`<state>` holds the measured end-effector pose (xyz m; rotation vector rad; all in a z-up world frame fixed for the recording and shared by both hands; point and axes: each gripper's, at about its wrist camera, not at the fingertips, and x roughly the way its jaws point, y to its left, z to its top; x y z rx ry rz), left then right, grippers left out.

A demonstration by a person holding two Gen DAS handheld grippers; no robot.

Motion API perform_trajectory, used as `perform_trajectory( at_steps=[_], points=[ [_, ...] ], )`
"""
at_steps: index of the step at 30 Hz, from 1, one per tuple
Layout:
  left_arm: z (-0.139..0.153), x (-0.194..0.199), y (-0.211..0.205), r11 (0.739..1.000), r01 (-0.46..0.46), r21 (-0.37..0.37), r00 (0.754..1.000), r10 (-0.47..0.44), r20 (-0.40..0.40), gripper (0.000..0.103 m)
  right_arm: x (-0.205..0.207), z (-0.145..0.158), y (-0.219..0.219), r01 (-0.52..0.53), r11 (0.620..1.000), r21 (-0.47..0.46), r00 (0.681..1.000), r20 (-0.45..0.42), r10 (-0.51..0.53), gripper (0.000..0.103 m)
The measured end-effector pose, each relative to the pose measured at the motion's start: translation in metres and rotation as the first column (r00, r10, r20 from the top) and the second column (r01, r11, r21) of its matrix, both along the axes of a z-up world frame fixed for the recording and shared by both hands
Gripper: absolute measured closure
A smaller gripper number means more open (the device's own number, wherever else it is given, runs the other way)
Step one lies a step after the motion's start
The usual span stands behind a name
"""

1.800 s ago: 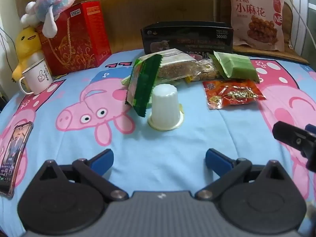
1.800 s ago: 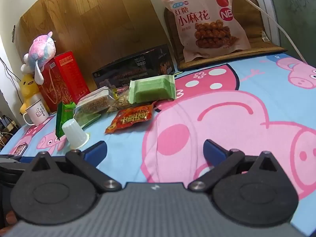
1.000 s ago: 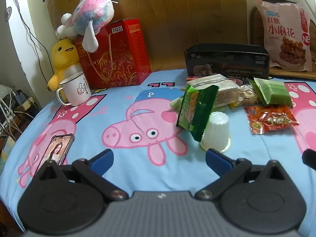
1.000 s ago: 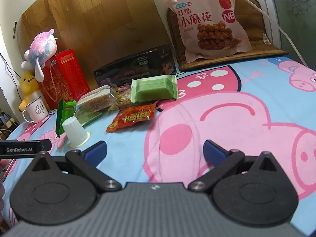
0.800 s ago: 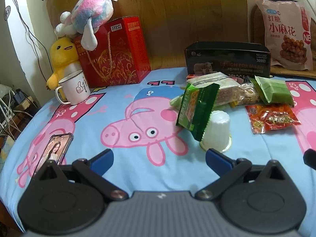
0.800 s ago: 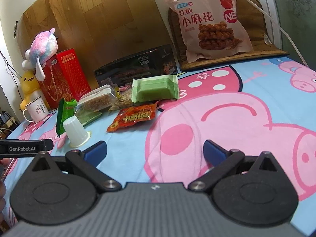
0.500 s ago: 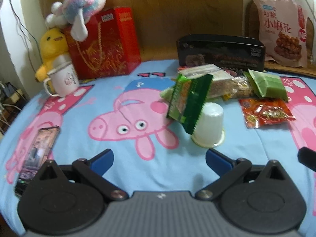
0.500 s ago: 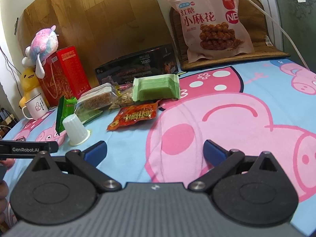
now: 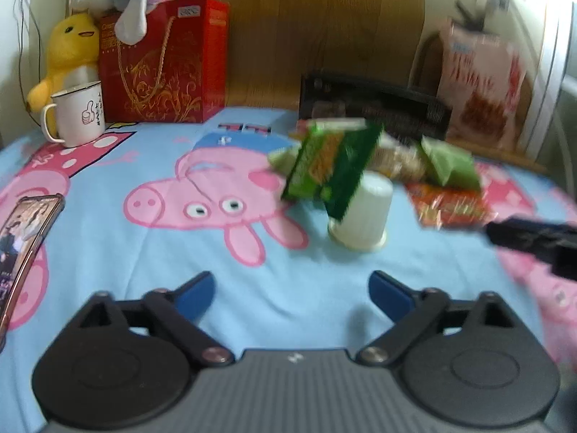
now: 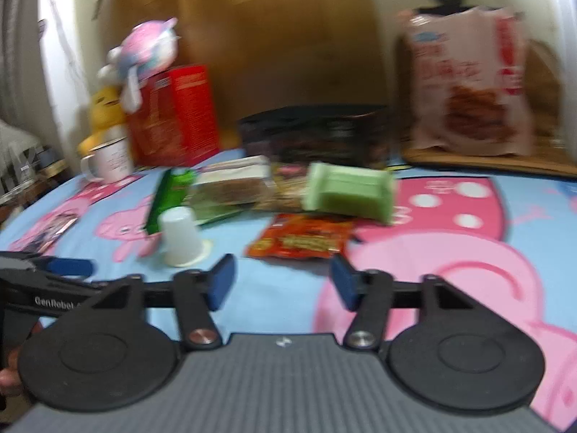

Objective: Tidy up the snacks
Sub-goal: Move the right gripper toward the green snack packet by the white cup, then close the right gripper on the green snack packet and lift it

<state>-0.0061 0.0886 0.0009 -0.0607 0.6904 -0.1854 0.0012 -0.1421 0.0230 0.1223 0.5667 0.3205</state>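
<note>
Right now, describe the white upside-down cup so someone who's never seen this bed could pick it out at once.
Start from the black box standing against the wooden board at the back of the cartoon-pig sheet; a cluster of snack packets lies in front of it. At the cluster's near edge stands the white cup, mouth down, with a dark green packet leaning on it. It is the only plain white, unprinted item there.

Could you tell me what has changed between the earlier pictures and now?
Both grippers have just been closing on nothing: the right gripper about halfway, the left gripper slightly. The snacks, among them the red packet, and the upturned white cup lie as before.
</note>
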Motion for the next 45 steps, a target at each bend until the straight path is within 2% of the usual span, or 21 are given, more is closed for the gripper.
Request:
perform_trajectory(
  at_steps=[2, 4, 6, 8, 11, 12, 13, 16, 18, 19, 21, 24, 25, 27, 32, 36, 37, 38, 39, 41, 45],
  points=[
    [0.009, 0.003, 0.014, 0.999, -0.006, -0.034, 1.0, 0.006, 0.02, 0.018, 0.013, 0.005, 0.006, -0.063, 0.997, 0.046, 0.998, -0.026, 0.064, 0.056],
    [0.017, 0.008, 0.025, 0.999, -0.004, -0.048, 0.999, 0.006, 0.041, 0.029, 0.026, 0.014, 0.018, -0.12, 0.99, 0.075, 0.992, -0.02, 0.121, 0.056],
    [0.022, 0.013, 0.036, 0.996, -0.003, -0.089, 0.999, 0.007, 0.042, 0.031, 0.04, 0.022, 0.035, -0.172, 0.98, 0.099, 0.985, -0.014, 0.174, 0.056],
    [0.025, 0.02, 0.049, 0.987, 0.01, -0.16, 1.0, -0.006, 0.027, 0.031, 0.059, 0.024, 0.047, -0.192, 0.97, 0.146, 0.978, -0.058, 0.202, 0.055],
    [0.027, 0.027, 0.063, 0.981, 0.004, -0.192, 1.0, 0.002, 0.03, 0.032, 0.086, 0.023, 0.069, -0.219, 0.959, 0.179, 0.965, -0.106, 0.24, 0.055],
    [0.029, 0.026, 0.067, 0.981, -0.007, -0.193, 0.999, 0.015, 0.039, 0.032, 0.092, 0.022, 0.076, -0.222, 0.96, 0.169, 0.963, -0.115, 0.243, 0.072],
    [0.03, 0.025, 0.073, 0.98, -0.019, -0.197, 0.998, 0.029, 0.052, 0.032, 0.097, 0.021, 0.085, -0.249, 0.955, 0.162, 0.956, -0.118, 0.269, 0.079],
    [0.033, 0.015, 0.1, 0.971, -0.05, -0.235, 0.993, 0.073, 0.089, 0.03, 0.094, 0.026, 0.116, -0.354, 0.933, 0.058, 0.928, -0.098, 0.358, 0.082],
    [0.031, 0.007, 0.118, 0.962, -0.062, -0.267, 0.991, 0.091, 0.098, 0.028, 0.085, 0.029, 0.139, -0.437, 0.898, -0.043, 0.898, -0.086, 0.432, 0.074],
    [0.028, 0.004, 0.127, 0.955, -0.068, -0.287, 0.991, 0.098, 0.091, 0.028, 0.084, 0.027, 0.147, -0.482, 0.874, -0.057, 0.874, -0.103, 0.475, 0.071],
    [0.021, 0.0, 0.139, 0.943, -0.084, -0.323, 0.992, 0.11, 0.064, 0.029, 0.079, 0.023, 0.16, -0.559, 0.828, -0.041, 0.825, -0.131, 0.55, 0.054],
    [0.017, 0.004, 0.145, 0.936, -0.086, -0.342, 0.994, 0.104, 0.035, 0.029, 0.072, 0.019, 0.163, -0.612, 0.79, -0.033, 0.786, -0.139, 0.603, 0.048],
    [0.018, 0.007, 0.145, 0.936, -0.079, -0.342, 0.995, 0.096, 0.034, 0.03, 0.072, 0.019, 0.161, -0.617, 0.786, -0.033, 0.782, -0.134, 0.608, 0.045],
    [0.02, 0.013, 0.143, 0.94, -0.053, -0.336, 0.997, 0.07, 0.039, 0.03, 0.069, 0.02, 0.152, -0.601, 0.798, -0.039, 0.796, -0.123, 0.593, 0.032],
    [0.016, 0.043, 0.128, 0.944, 0.02, -0.329, 0.999, -0.033, -0.034, 0.034, 0.073, 0.011, 0.148, -0.565, 0.818, -0.109, 0.822, -0.157, 0.547, 0.03],
    [0.002, 0.055, 0.113, 0.946, 0.045, -0.321, 0.988, -0.089, -0.126, 0.058, 0.074, 0.005, 0.161, -0.573, 0.804, -0.158, 0.819, -0.145, 0.555, 0.025],
    [0.001, 0.054, 0.111, 0.948, 0.043, -0.314, 0.989, -0.085, -0.122, 0.061, 0.074, 0.002, 0.166, -0.573, 0.797, -0.19, 0.82, -0.142, 0.555, 0.024],
    [0.0, 0.053, 0.11, 0.95, 0.043, -0.31, 0.989, -0.084, -0.122, 0.062, 0.074, -0.002, 0.174, -0.573, 0.782, -0.247, 0.819, -0.143, 0.555, 0.025],
    [-0.001, 0.052, 0.111, 0.947, 0.043, -0.318, 0.989, -0.086, -0.122, 0.067, 0.071, -0.007, 0.18, -0.573, 0.763, -0.3, 0.817, -0.133, 0.561, 0.031],
    [-0.002, 0.052, 0.112, 0.941, 0.036, -0.337, 0.987, -0.086, -0.134, 0.071, 0.071, -0.006, 0.181, -0.616, 0.742, -0.266, 0.786, -0.133, 0.604, 0.045],
    [0.005, 0.052, 0.108, 0.945, 0.038, -0.326, 0.989, -0.081, -0.121, 0.071, 0.077, -0.003, 0.175, -0.599, 0.766, -0.233, 0.8, -0.148, 0.581, 0.059]
  ],
)
